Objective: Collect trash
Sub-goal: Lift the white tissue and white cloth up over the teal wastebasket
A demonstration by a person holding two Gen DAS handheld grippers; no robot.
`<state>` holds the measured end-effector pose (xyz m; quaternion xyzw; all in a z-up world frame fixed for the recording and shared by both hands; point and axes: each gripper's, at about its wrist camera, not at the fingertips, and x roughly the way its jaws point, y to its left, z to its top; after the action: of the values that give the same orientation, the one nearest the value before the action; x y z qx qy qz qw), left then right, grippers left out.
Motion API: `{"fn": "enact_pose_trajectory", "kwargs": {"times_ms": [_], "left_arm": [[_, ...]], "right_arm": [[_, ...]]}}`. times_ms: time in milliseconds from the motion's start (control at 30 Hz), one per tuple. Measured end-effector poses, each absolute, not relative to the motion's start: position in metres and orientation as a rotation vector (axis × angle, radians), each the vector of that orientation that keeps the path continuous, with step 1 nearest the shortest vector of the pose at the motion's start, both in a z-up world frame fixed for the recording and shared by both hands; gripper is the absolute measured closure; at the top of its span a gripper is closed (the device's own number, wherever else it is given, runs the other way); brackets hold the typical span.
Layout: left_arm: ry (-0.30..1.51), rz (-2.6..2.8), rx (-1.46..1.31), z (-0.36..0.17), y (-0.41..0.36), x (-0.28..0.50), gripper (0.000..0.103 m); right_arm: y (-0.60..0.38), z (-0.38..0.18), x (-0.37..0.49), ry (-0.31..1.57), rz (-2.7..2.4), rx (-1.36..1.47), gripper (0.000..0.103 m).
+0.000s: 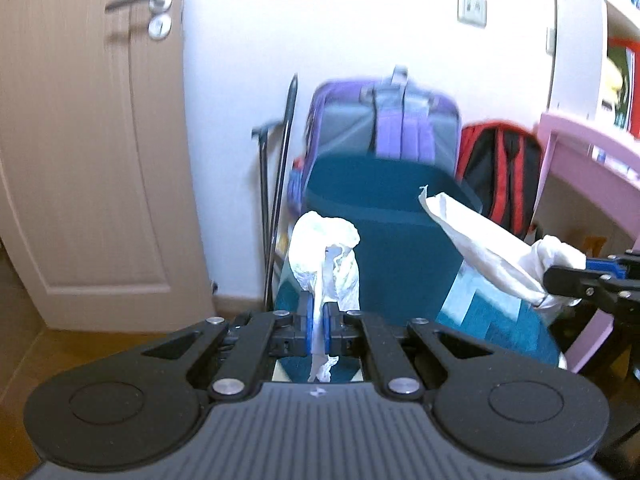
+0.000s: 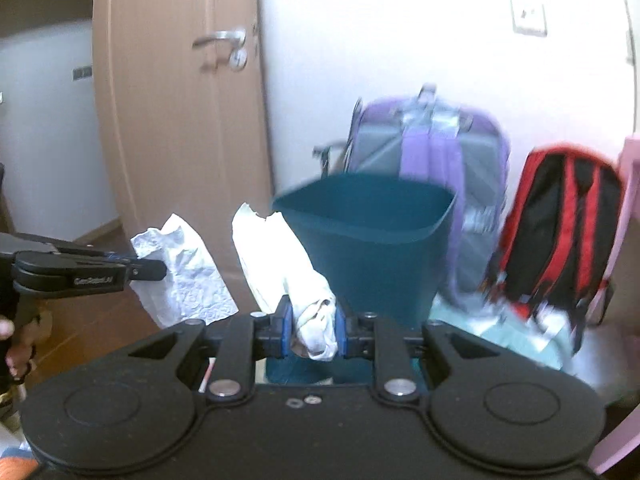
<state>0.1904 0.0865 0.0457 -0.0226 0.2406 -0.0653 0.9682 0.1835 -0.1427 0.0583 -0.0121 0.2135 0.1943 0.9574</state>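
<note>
The left tongs [image 1: 319, 322] are clamped tight on a crumpled white tissue [image 1: 325, 256]. The right tongs [image 2: 312, 330] grip a longer paper wad [image 2: 280, 264], both near the teal bin [image 2: 372, 240].

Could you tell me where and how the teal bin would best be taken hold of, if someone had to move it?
Probably at the thin open rim of the teal bin, from above, one finger inside and one outside. Its walls taper downward and look too wide to span, and the purple suitcase stands close behind, so come from the near side.
</note>
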Motion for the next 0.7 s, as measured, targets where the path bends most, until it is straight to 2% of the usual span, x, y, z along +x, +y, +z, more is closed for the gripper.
{"fn": "enact_pose_trajectory", "kwargs": {"times_ms": [400, 700], "left_arm": [[0.385, -0.134, -0.054, 0.131, 0.032, 0.238, 0.098], [0.42, -0.112, -0.007, 0.132, -0.005, 0.307, 0.098]], "right_arm": [[-0.169, 0.124, 0.224, 0.316, 0.305, -0.086, 0.082], [-0.167, 0.124, 0.288, 0.353, 0.288, -0.107, 0.082]]}}
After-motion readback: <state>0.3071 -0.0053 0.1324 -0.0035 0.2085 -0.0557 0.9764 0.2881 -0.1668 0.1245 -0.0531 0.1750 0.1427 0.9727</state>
